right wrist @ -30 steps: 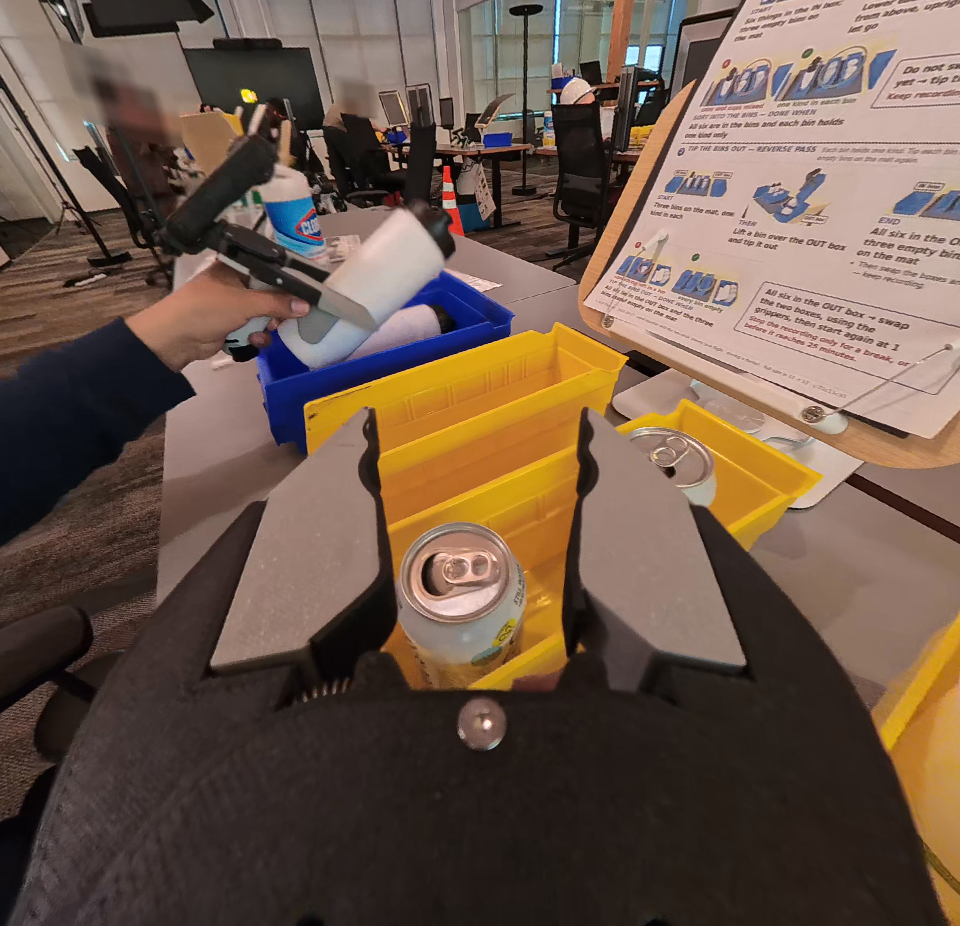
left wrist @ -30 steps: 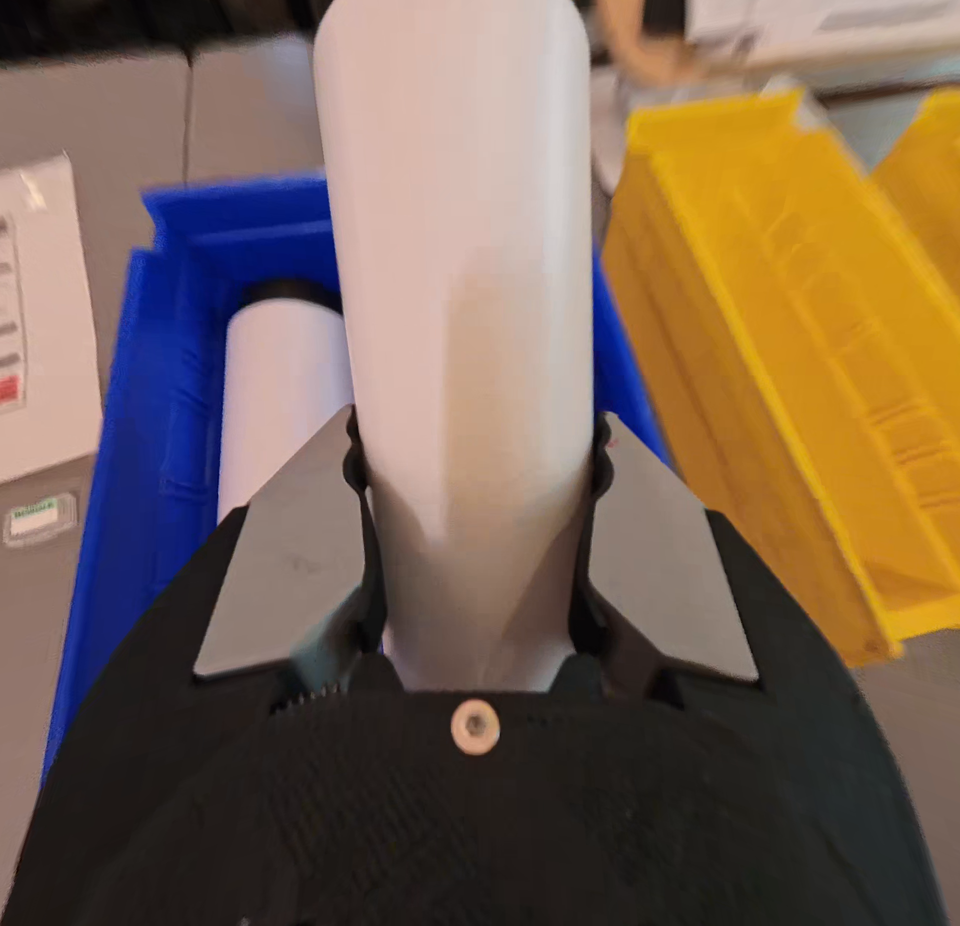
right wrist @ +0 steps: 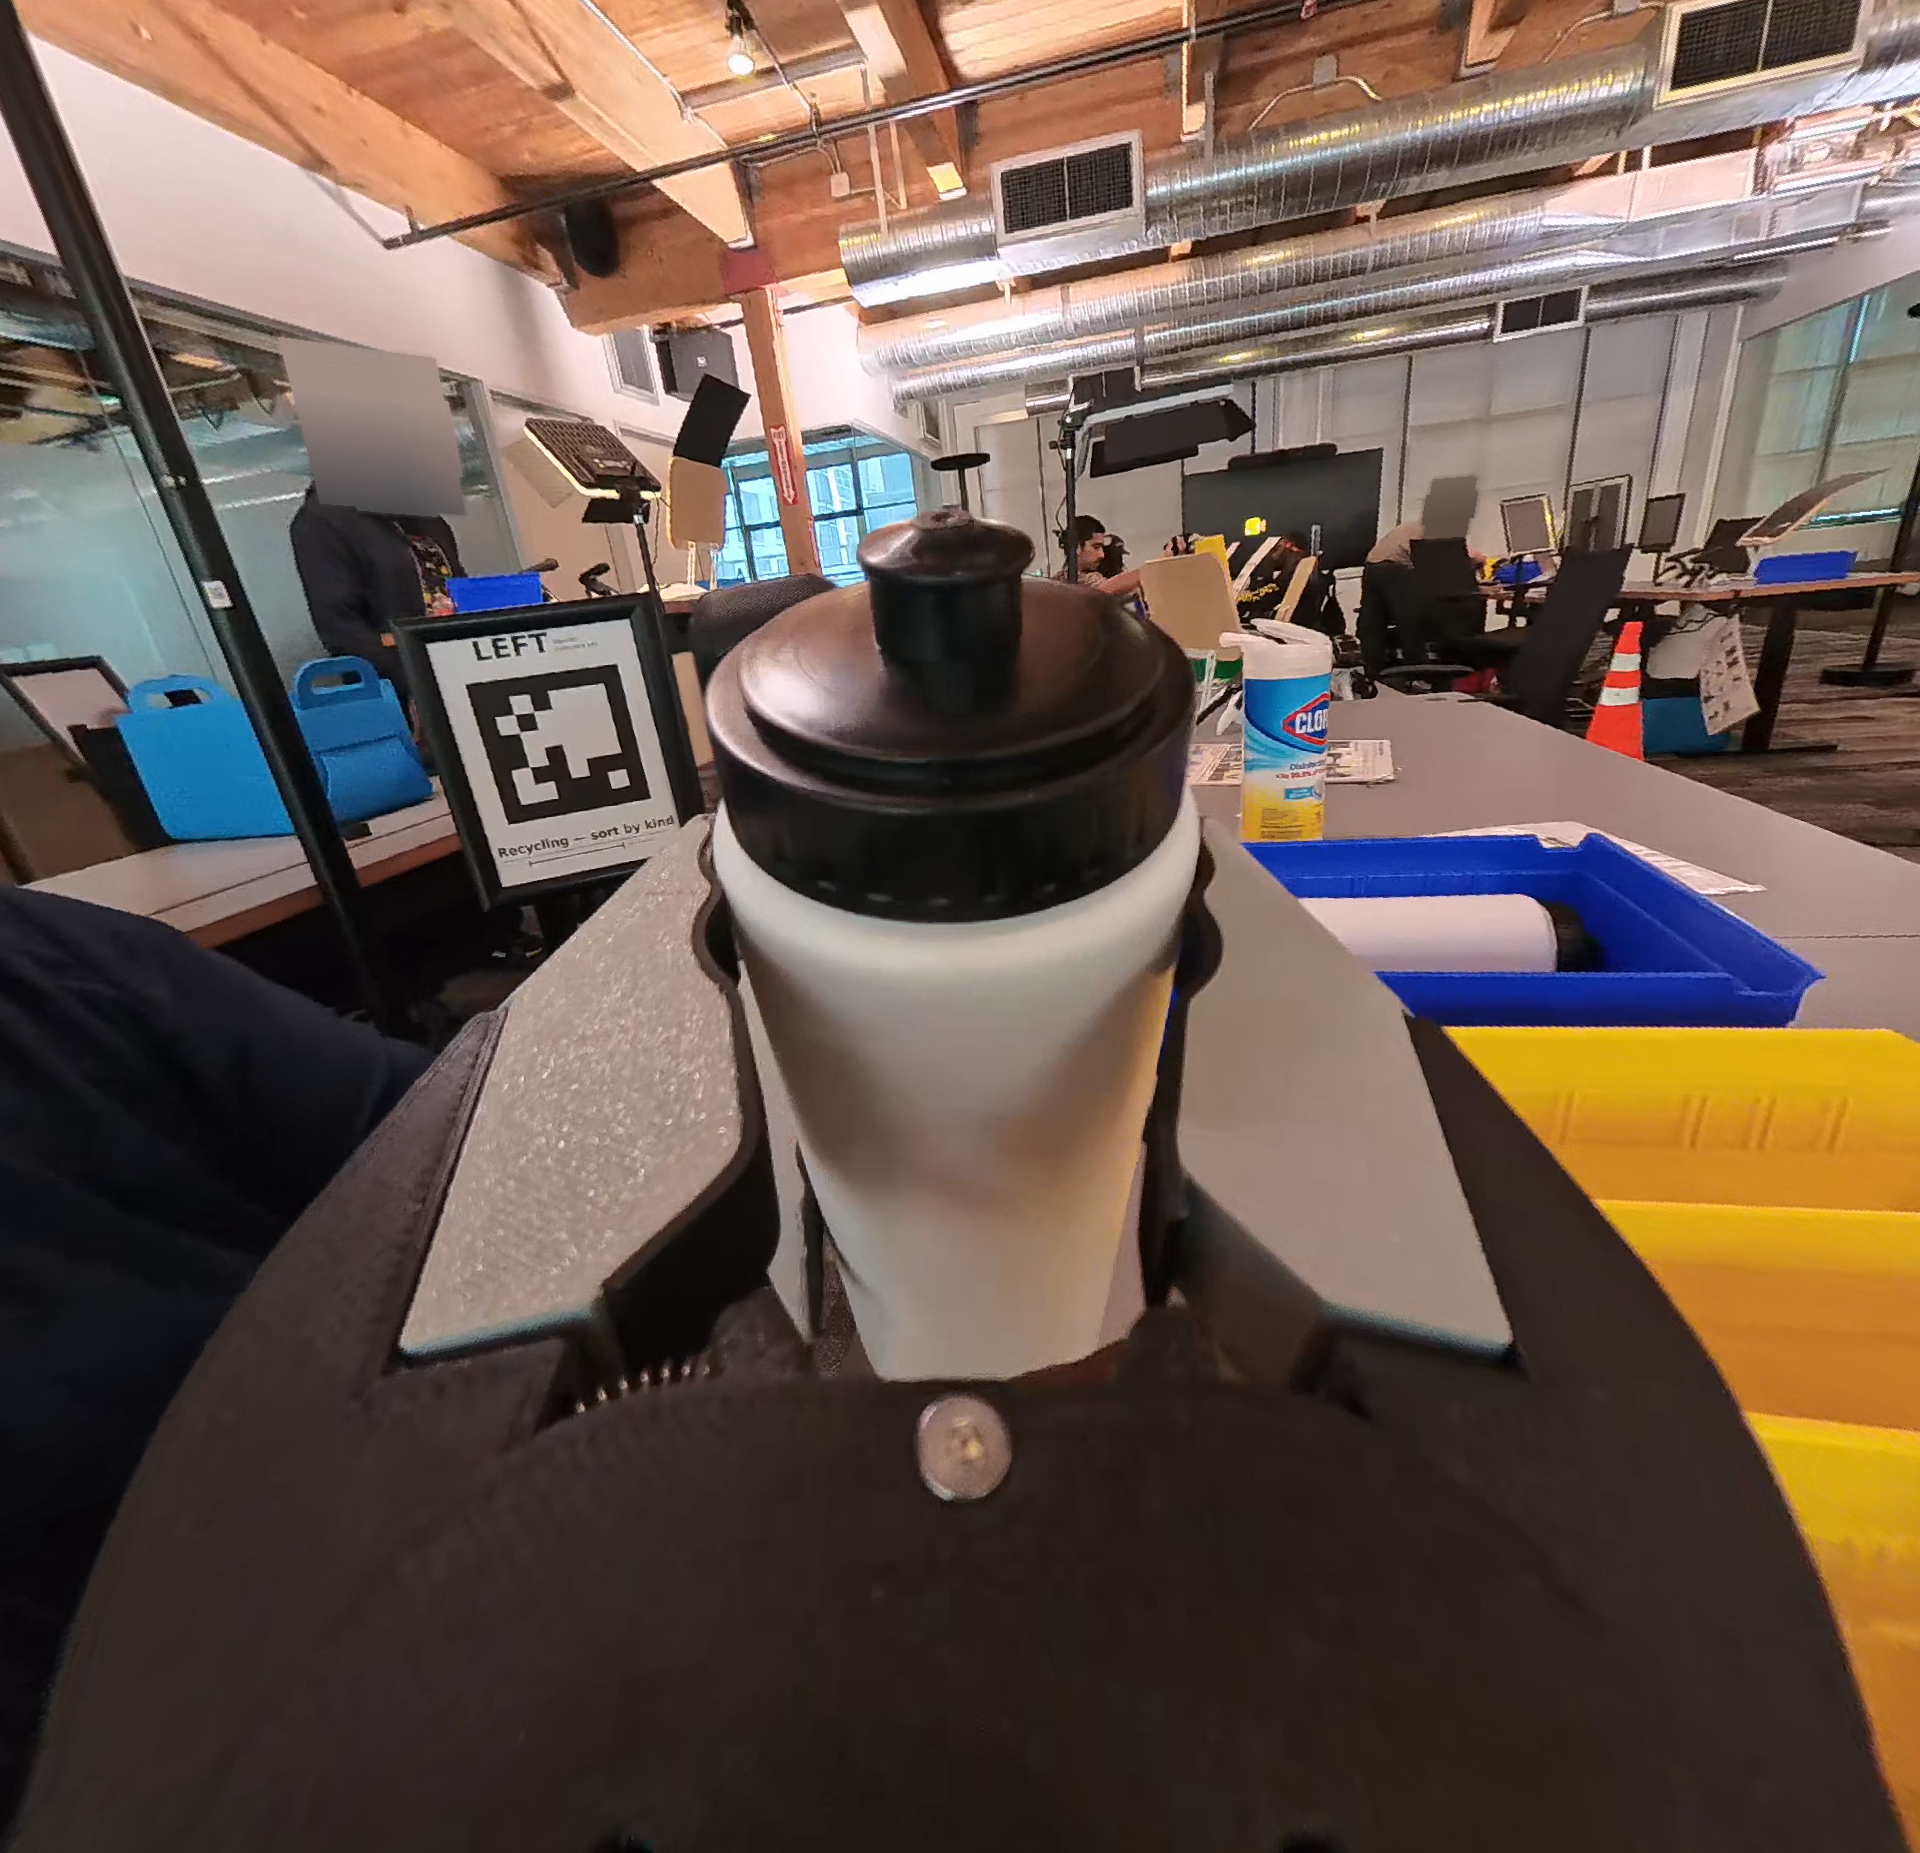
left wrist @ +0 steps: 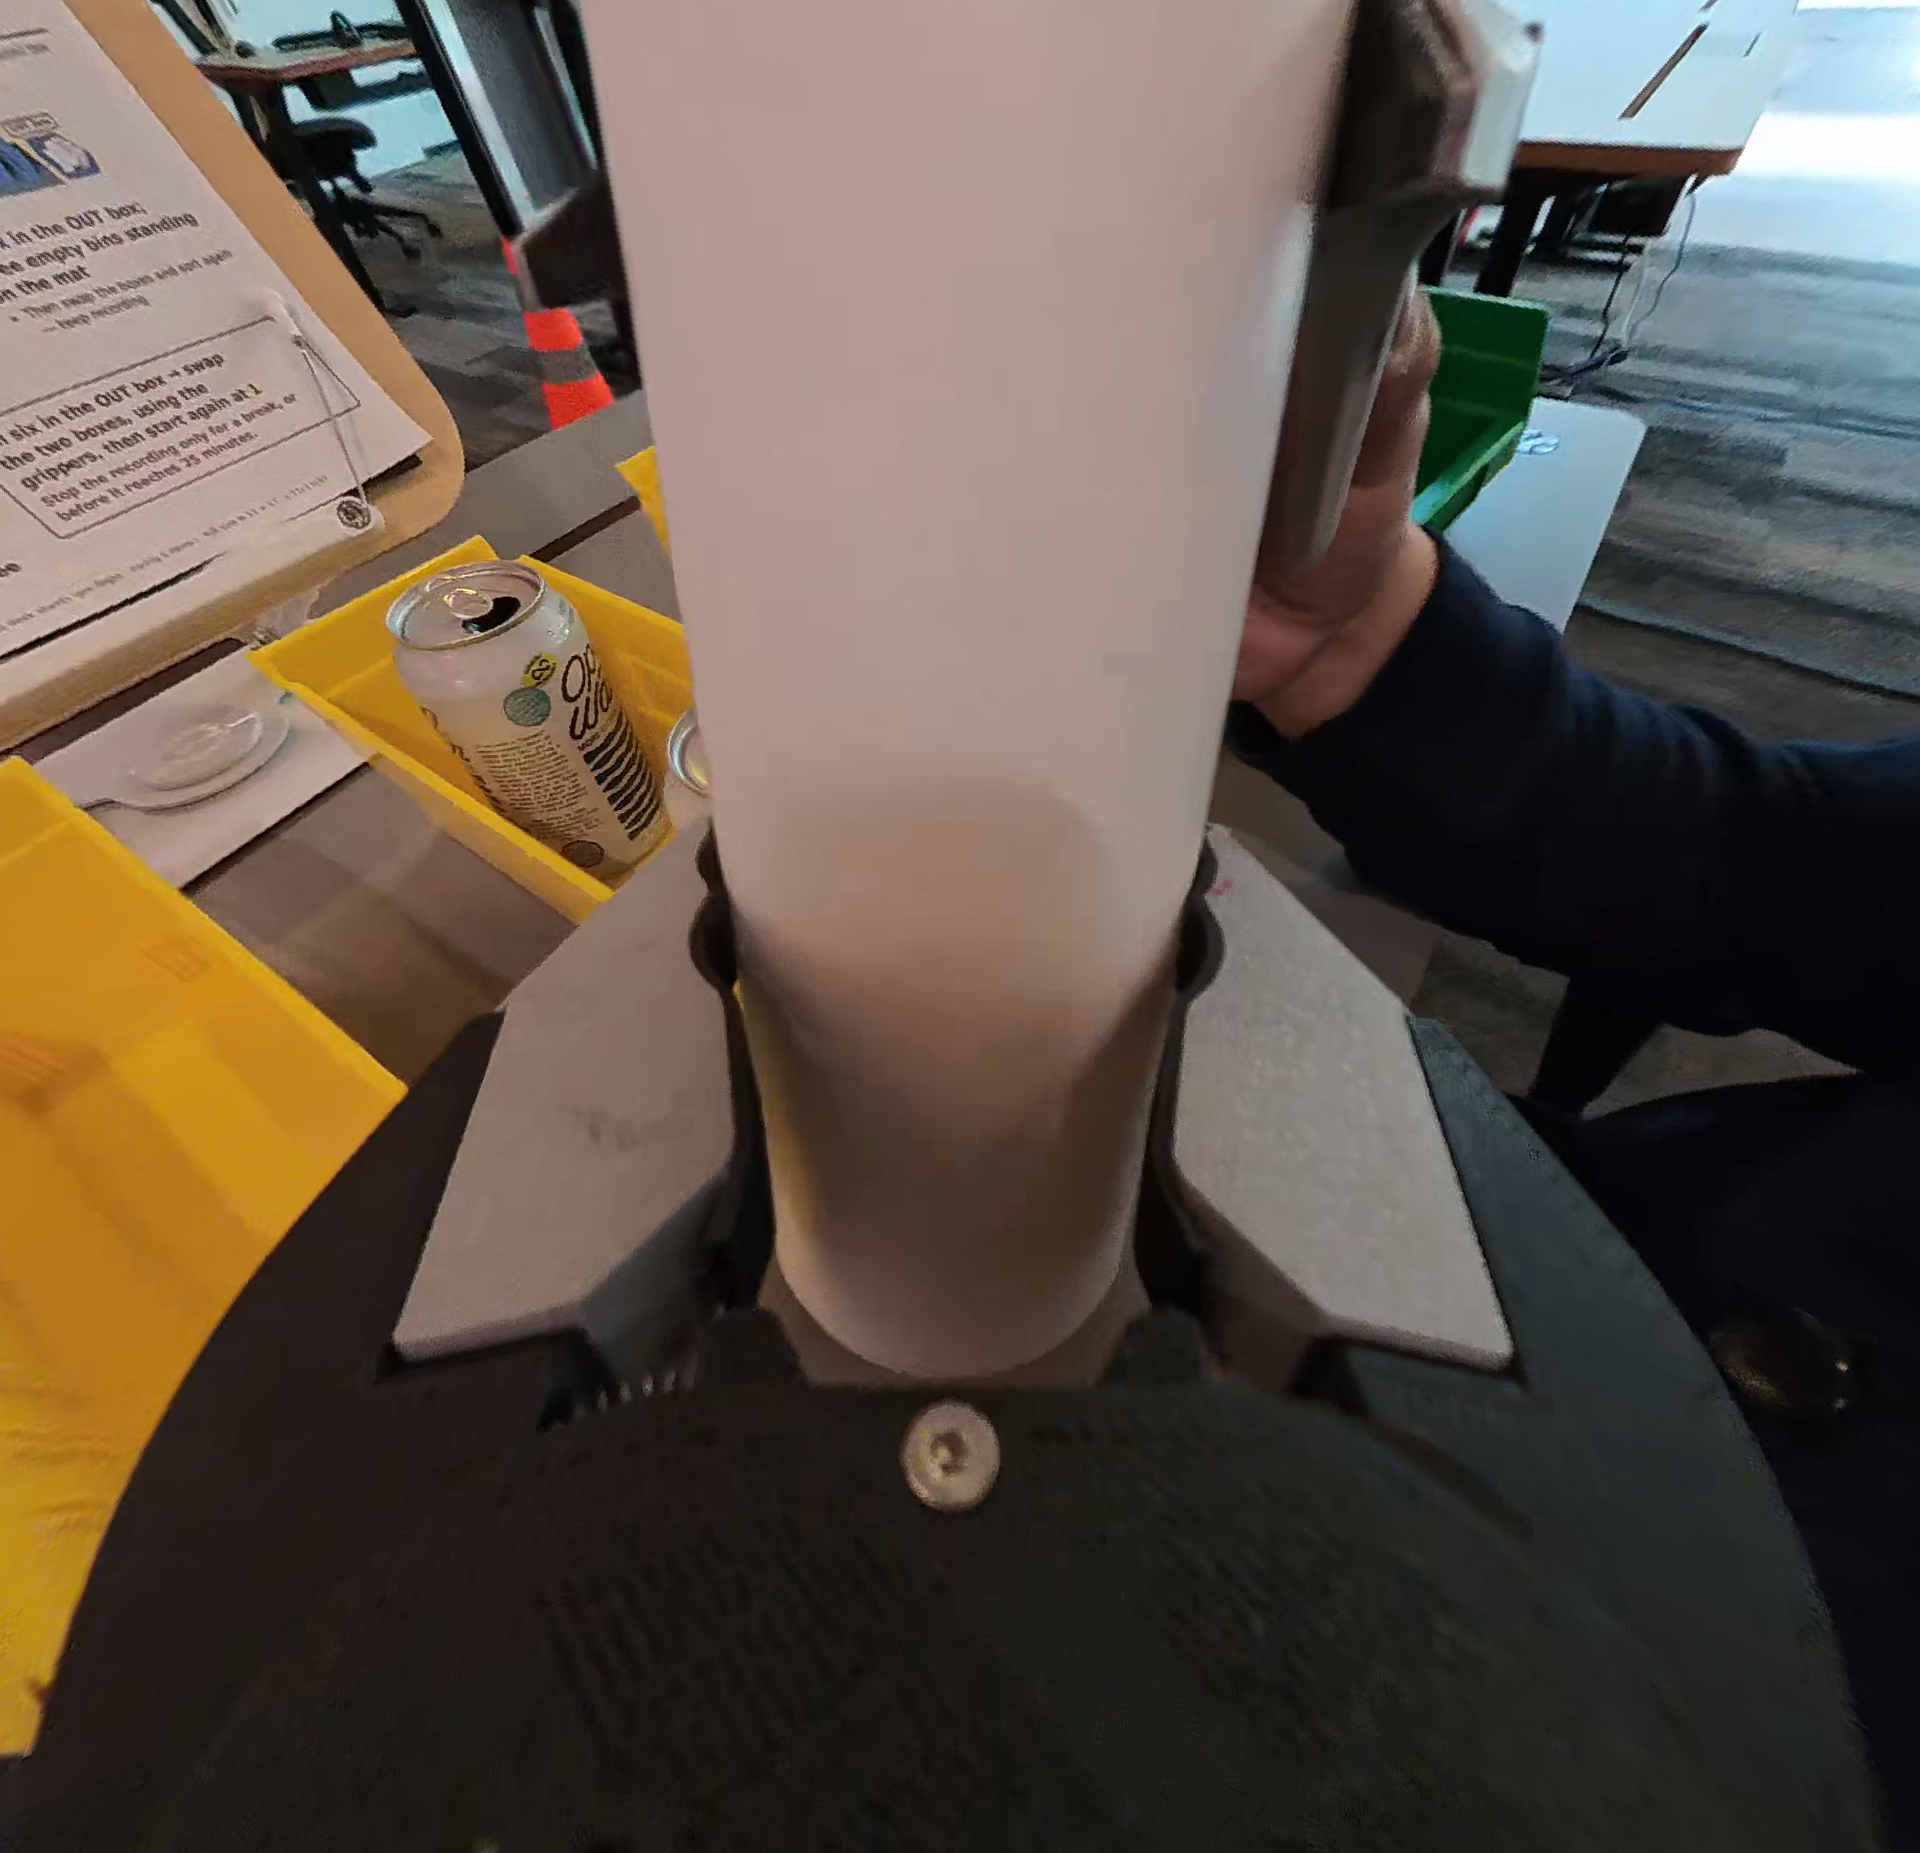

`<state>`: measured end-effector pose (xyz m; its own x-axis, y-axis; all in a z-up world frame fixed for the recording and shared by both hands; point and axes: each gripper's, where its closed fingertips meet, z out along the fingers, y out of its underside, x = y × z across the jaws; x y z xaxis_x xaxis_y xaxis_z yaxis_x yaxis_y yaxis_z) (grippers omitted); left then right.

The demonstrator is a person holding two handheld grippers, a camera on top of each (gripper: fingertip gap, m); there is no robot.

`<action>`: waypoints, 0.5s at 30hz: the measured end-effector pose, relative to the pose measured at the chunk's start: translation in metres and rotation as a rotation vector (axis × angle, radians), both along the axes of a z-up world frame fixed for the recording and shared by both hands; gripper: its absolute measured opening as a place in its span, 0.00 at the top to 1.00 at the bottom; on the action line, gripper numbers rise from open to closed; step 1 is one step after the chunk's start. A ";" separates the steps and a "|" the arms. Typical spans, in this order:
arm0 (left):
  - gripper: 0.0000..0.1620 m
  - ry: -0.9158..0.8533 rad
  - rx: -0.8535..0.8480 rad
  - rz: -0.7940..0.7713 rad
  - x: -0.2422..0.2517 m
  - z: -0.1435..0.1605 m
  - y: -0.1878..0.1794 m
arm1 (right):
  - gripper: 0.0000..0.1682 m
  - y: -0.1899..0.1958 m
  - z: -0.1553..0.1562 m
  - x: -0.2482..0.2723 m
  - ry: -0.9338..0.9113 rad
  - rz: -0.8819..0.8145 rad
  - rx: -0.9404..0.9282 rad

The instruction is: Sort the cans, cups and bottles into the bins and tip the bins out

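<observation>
Now both tongs (left wrist: 951,930) (right wrist: 951,930) grip white bottle (right wrist: 956,1055)

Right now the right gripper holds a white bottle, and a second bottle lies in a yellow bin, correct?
No. The second bottle lies in the blue bin, not a yellow one; the right wrist view shows it. The right gripper does hold the white bottle.

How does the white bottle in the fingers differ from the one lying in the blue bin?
The held white plastic bottle is clamped between the fingers of the right gripper, cap tilted upward; the binned white bottle lies on its side in the blue plastic bin, cap pointing right. Both are white, black-capped.
</observation>
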<state>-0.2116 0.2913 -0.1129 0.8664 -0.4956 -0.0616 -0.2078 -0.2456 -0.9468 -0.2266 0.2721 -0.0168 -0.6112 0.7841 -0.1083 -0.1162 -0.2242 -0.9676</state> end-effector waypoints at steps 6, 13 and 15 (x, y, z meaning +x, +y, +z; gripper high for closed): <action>0.47 -0.079 -0.019 -0.046 0.007 0.004 -0.004 | 0.50 -0.013 -0.016 -0.006 -0.076 0.060 0.046; 0.47 -0.114 0.007 -0.066 0.009 0.013 -0.008 | 0.50 -0.026 -0.031 -0.011 -0.125 0.079 0.112; 0.47 -0.139 0.027 -0.072 0.008 0.019 -0.010 | 0.50 -0.026 -0.032 -0.010 -0.144 0.101 0.097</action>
